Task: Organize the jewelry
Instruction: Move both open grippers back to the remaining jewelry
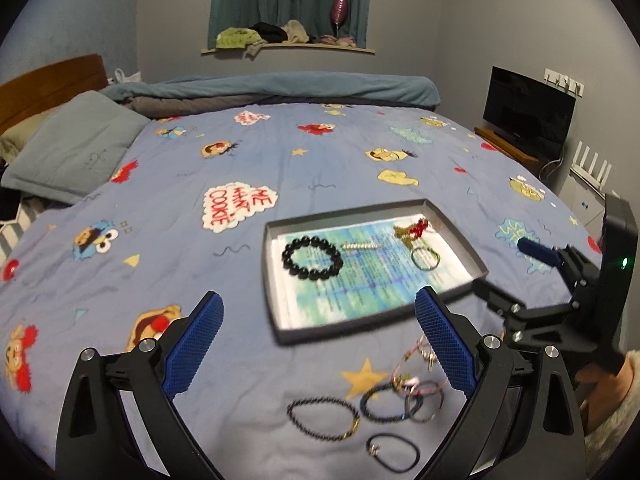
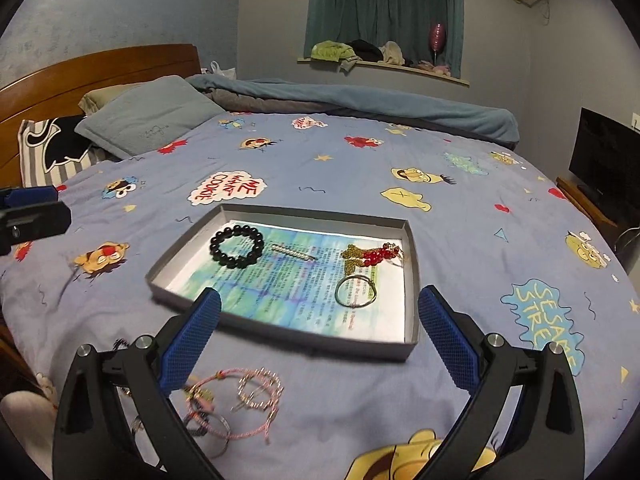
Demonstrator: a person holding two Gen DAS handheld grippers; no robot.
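Observation:
A shallow grey tray lies on the bed. It holds a black bead bracelet, a pearl bar clip, a gold chain with red beads and a thin bangle. Loose bracelets lie in front of the tray: a dark beaded one, a black hair tie, tangled cords and pink cords. My left gripper is open above them. My right gripper is open over the tray's near edge.
The blue cartoon bedspread covers the bed. A pillow and folded blanket lie at the back. A TV stands at the right. The right gripper body shows in the left wrist view.

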